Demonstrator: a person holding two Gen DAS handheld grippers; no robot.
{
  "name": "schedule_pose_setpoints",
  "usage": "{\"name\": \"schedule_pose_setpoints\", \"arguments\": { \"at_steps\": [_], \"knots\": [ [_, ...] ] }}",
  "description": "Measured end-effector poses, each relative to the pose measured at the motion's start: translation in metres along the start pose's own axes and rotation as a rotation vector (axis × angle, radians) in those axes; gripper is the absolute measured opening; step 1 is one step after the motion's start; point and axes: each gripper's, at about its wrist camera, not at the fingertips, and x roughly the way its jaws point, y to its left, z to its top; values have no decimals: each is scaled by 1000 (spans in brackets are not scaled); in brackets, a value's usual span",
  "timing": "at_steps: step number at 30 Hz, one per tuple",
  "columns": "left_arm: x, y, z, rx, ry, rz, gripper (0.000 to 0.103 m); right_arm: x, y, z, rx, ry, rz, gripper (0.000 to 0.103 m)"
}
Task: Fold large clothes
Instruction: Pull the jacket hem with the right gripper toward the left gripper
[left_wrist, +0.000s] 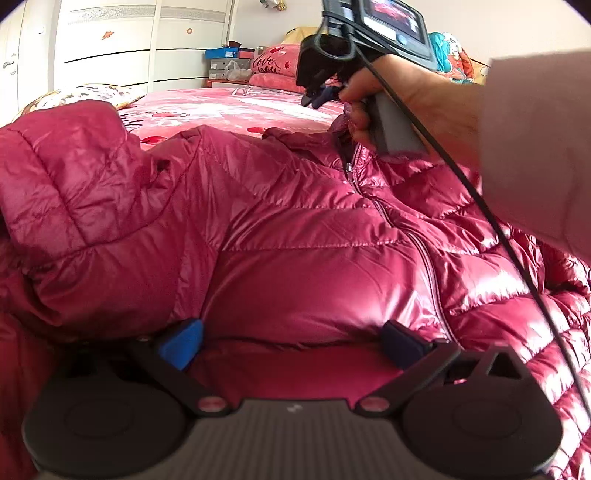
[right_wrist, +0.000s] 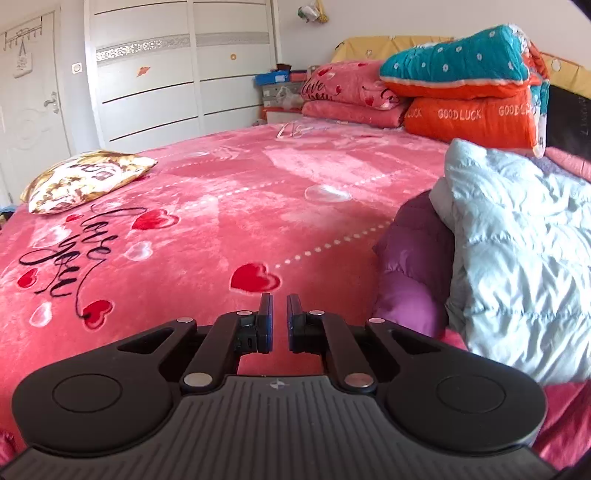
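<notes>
The pink blanket-covered bed (right_wrist: 229, 192) is seen to carry everything. Across its near side a magenta puffer jacket (left_wrist: 295, 229) is spread front up, its zipper (left_wrist: 391, 218) running away from the left gripper (left_wrist: 291, 341) toward the right gripper (left_wrist: 325, 96), so the long axis is taken to lie between the two tools. The left gripper is held with its jaws spread wide at the jacket's near edge, fabric lying between them but not pinched. The right gripper is brought together empty above the far end of the zipper line; in its own view only bare blanket is seen ahead. The left hand is judged nearer for the next grasp.
</notes>
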Motion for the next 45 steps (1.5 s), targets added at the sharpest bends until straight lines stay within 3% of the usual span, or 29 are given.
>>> {"name": "schedule_pose_setpoints", "arguments": {
  "at_steps": [4,7,13,17,20,24,29,36,39,40,41,43,45],
  "knots": [
    [1,-1,4,-1,0,-1,102,-4,-1,-13,16,19,63,19],
    [0,-1,4,0,1,-2,102,-14,1,-29,26,35,158,22],
    [-3,-1,3,6,-1,3,102,-35,8,-58,38,81,363,22],
    [-1,-3,3,12,-1,7,102,-34,13,-66,17,98,409,22],
    [0,-6,0,19,-2,10,102,-17,13,-62,8,126,357,24],
    [-1,-7,-6,21,-3,9,102,8,-3,-55,39,133,216,20],
    [1,-7,-5,23,-3,9,102,26,-9,-44,38,96,93,17],
    [0,-6,-7,21,-1,7,102,34,-9,-46,43,122,37,21],
    [0,-6,-8,23,-1,9,102,22,-13,-46,75,100,52,31],
    [0,-6,-8,24,-1,10,102,12,-14,-46,86,82,61,40],
    [1,-7,-6,26,-1,12,102,2,-16,-46,96,58,70,57],
    [1,-8,-6,30,-4,16,102,-21,-21,-46,116,2,77,73],
    [2,-10,-7,37,-7,21,102,-47,-29,-48,136,-42,76,74]
  ]
}}
